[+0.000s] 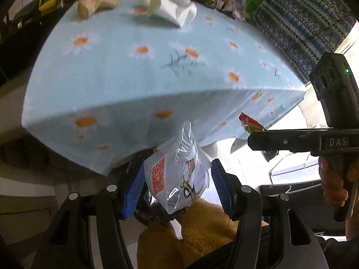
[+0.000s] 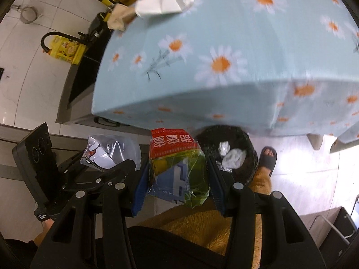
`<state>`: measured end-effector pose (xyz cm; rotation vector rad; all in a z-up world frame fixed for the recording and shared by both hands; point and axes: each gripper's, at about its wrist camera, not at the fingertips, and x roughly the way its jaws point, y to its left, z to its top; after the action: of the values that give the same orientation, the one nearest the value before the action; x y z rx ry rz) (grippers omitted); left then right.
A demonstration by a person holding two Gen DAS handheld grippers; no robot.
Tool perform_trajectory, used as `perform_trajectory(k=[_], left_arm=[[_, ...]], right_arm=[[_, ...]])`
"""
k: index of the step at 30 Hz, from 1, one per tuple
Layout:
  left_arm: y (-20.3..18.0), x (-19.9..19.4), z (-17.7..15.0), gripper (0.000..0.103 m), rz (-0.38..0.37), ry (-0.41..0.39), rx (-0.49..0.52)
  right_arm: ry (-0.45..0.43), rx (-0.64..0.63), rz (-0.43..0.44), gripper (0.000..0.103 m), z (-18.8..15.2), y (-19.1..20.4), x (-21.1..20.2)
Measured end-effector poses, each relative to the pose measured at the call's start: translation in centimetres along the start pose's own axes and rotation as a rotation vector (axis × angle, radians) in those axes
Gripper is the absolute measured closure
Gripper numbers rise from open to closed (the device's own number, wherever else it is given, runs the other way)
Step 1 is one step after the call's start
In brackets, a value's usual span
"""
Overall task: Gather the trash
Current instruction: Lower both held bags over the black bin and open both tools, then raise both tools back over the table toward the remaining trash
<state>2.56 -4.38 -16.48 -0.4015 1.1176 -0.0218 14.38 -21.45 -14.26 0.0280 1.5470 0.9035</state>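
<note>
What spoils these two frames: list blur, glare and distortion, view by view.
Left wrist view: fisheye bows the tablecloth; the far tissues are smeared; window light at lower right is blown out; the clear bag between the left gripper fingers shows glints.
Right wrist view: tablecloth edge blurred; bright floor glare at right; the bin interior is dark; the red wrapper stays sharp.
</note>
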Motion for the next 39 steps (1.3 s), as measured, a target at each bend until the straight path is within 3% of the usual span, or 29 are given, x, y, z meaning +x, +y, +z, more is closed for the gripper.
perform_trajectory(k=[20, 21, 22, 23, 39], left_arm=[[0.3, 2.2, 0.2, 0.044, -0.012, 0.089, -0.03], [0.5, 2.2, 0.2, 0.044, -0.01, 0.093, -0.036], [0.7, 2.2, 0.2, 0.042, -0.006, 0.097, -0.053], [0.7, 2.2, 0.2, 0.035, -0.007, 0.099, -0.063], [1.4, 1.6, 1.0, 0.033, 0.005, 0.085, -0.1]], right_arm=[[0.093, 0.04, -0.01, 0.053, -0.9, -1.8, 3.3], [0.094, 0.043, -0.007, 0.048, -0.8, -1.9, 3.4], [0.094, 0.054, -0.007, 0.037, -0.7, -1.9, 3.4], [0.092, 0.062, -0.001, 0.034, -0.7, -2.0, 3.4], [0.055, 0.058, -0.014, 0.033, 0.8, -1.5, 1.3]])
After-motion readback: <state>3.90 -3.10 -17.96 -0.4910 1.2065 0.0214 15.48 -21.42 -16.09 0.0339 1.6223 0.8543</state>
